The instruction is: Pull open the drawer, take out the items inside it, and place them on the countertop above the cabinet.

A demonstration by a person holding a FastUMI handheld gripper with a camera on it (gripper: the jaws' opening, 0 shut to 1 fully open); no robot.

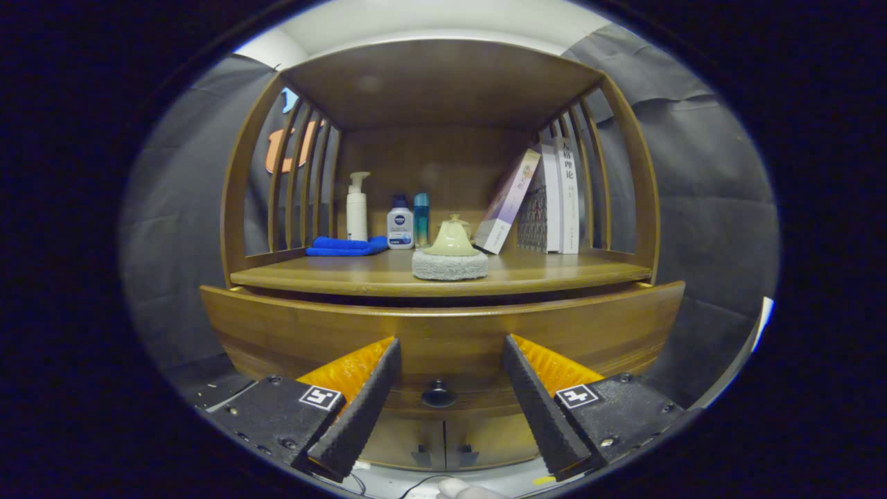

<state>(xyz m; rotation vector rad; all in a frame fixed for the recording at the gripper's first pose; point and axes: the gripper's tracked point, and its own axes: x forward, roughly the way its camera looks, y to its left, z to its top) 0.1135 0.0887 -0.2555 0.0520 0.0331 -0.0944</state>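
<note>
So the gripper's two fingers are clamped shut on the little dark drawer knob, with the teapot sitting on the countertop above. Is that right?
Not quite. In the gripper view the gripper is open: its fingers stand apart on either side of the dark drawer knob, not pressing on it. The rest holds: the teapot sits on the countertop above, on a grey pad.

Tool point(450, 346) camera faces the cabinet point(443, 326) head-on, near its drawer front.

bottles point(400, 222): 3 | books point(554, 197): 3 | blue cloth point(346, 245): 1 | teapot point(452, 238): 1 | drawer knob point(438, 394): 1
</note>
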